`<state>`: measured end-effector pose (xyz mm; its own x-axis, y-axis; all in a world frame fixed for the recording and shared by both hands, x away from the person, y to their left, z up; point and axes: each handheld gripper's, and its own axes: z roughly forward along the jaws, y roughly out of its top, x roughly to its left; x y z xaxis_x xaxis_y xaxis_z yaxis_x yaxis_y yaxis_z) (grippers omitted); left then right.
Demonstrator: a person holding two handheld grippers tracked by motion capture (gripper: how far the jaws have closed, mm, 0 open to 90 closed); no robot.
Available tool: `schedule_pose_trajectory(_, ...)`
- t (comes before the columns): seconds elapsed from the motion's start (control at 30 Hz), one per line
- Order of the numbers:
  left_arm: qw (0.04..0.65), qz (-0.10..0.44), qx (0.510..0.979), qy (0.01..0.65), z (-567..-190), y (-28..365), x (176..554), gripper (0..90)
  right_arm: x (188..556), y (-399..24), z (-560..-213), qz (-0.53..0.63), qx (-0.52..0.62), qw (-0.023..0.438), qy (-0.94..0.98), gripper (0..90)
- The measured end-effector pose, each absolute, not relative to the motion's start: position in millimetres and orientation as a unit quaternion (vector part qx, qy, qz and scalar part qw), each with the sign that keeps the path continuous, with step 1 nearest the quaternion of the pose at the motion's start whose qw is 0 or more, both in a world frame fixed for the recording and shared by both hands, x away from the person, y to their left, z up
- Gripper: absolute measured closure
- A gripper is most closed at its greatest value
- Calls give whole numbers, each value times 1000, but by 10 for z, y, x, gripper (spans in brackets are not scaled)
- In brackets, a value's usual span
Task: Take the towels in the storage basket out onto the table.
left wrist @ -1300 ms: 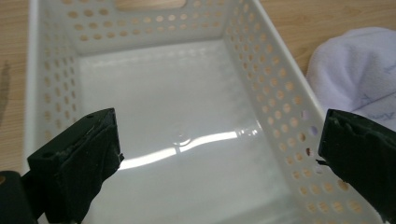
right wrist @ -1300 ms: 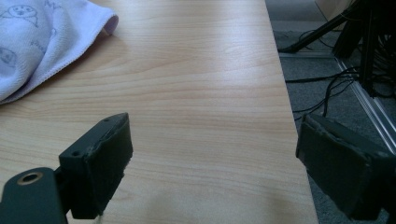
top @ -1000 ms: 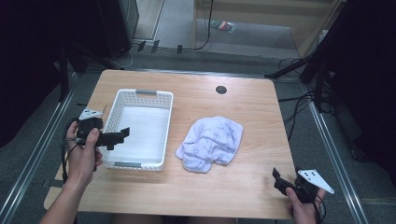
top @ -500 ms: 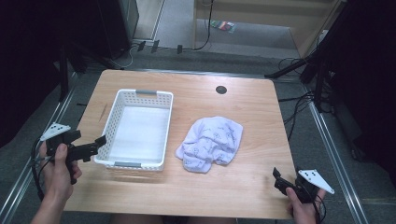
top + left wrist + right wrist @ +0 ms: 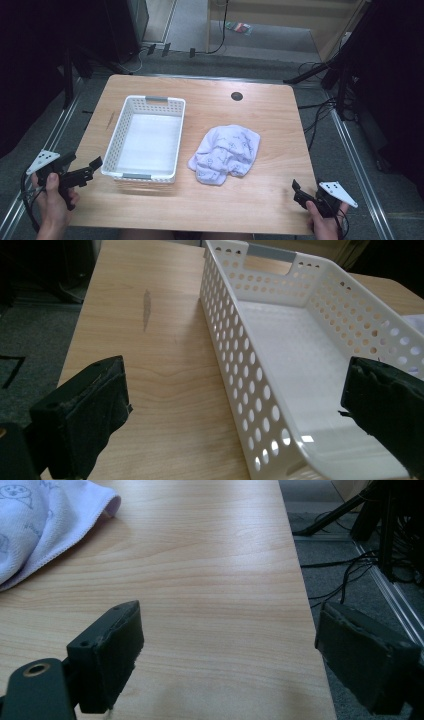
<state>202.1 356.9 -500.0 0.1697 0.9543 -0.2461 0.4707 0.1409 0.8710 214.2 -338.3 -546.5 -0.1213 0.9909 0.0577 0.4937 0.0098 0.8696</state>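
Note:
A white perforated basket [image 5: 114, 140] with grey handles stands empty on the left half of the wooden table [image 5: 250, 210]. To its right lies a crumpled white cloth [image 5: 225, 152] with a faint blue print. My left gripper [image 5: 84, 162] hovers open at the table's near-left corner, just left of the basket's near end. In the left gripper view the basket's side wall [image 5: 235, 340] runs between the spread jaws of the left gripper [image 5: 235, 410]. My right gripper [image 5: 298, 191] is open at the near-right corner, empty. The right gripper [image 5: 230, 650] faces bare wood, with the cloth [image 5: 40, 520] ahead to its left.
A round cable hole [image 5: 236, 96] sits near the table's far edge. A dark scuff [image 5: 146, 310] marks the wood left of the basket. Metal rails and cables [image 5: 325, 115] run along the floor beside the table's right edge.
The left hand and gripper have drawn back from the basket's left wall toward the near-left corner. The right gripper, basket and cloth have stayed put.

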Motion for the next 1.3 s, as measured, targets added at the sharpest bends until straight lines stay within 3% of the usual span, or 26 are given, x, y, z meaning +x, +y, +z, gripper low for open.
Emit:
schedule_pose_trajectory(0.53,452,290,603,591,-5340,3863,1826,0,2140,-3380,-5464,394,583,315,637,124)
schedule_pose_trajectory(1.0,412,310,624,587,-5513,3758,1896,0,2145,-3373,-5466,391,580,318,640,124)
schedule_pose_trajectory(1.3,428,277,599,617,-5530,3848,1935,0,2142,-3372,-5466,391,581,318,639,125)
